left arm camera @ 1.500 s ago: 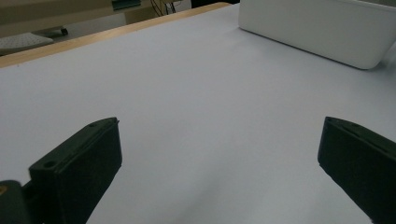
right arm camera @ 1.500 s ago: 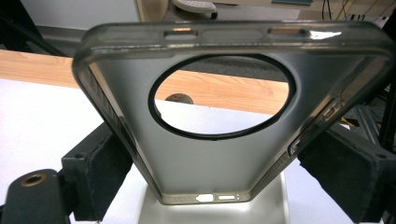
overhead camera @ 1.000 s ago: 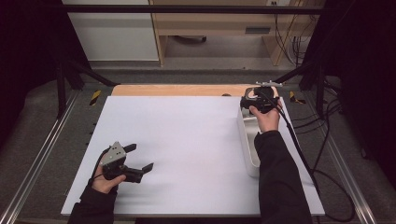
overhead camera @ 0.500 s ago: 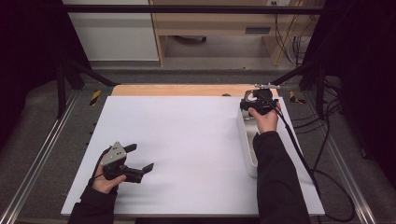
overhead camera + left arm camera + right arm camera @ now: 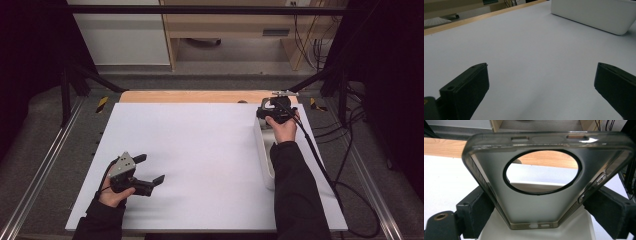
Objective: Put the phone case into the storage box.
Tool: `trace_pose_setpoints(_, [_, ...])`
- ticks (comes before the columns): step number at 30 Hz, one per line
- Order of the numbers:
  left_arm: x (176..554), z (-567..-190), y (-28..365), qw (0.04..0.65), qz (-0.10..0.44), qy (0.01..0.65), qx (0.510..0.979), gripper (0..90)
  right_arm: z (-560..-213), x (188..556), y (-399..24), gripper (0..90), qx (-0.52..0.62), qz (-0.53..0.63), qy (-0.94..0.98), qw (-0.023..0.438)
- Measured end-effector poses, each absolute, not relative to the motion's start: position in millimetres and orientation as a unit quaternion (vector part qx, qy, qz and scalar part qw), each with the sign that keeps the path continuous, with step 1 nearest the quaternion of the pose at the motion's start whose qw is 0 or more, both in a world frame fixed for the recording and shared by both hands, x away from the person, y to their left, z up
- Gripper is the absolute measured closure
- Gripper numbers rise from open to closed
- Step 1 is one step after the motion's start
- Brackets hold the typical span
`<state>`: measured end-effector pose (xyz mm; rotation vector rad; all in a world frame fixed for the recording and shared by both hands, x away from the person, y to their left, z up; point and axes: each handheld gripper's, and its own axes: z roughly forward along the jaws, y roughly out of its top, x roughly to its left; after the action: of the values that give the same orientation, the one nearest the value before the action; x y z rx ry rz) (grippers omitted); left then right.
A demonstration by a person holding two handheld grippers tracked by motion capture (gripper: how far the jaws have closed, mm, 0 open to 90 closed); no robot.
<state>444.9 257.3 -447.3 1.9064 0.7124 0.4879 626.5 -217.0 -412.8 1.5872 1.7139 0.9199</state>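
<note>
A translucent grey phone case (image 5: 534, 207) with a large round camera hole is clamped by its two long sides between the jaws of my right gripper (image 5: 542, 206). In the high view, my right gripper (image 5: 276, 104) holds the case (image 5: 284, 93) over the far end of a white tray (image 5: 263, 150) at the table's right side. My left gripper (image 5: 151, 168) rests low at the front left of the white table (image 5: 200, 140). Its jaws are wide apart, with bare table between them in the left gripper view (image 5: 541, 82).
The white tray (image 5: 594, 15) lies far ahead of the left gripper. A wooden strip (image 5: 200, 96) runs along the table's far edge. Cables (image 5: 345, 180) trail off the right side, and metal rails (image 5: 45, 165) flank the table.
The right gripper has shifted slightly over the tray's far end with the case in it. The left gripper has stayed where it was.
</note>
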Motion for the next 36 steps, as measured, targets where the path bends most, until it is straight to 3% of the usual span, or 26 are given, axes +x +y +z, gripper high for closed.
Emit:
trace_pose_setpoints(17, [444.9, -447.4, 257.3, 0.501, 0.202, 0.294, 0.789, 0.0, -412.9, 626.4, -216.8, 11.1, 0.605, 0.352, 0.644, 0.309])
trace_pose_setpoints(36, [444.8, -447.2, 257.3, 0.501, 0.202, 0.294, 0.788, 0.0, -403.6, 620.8, -219.4, 1.5, 0.59, 0.375, 0.643, 0.313])
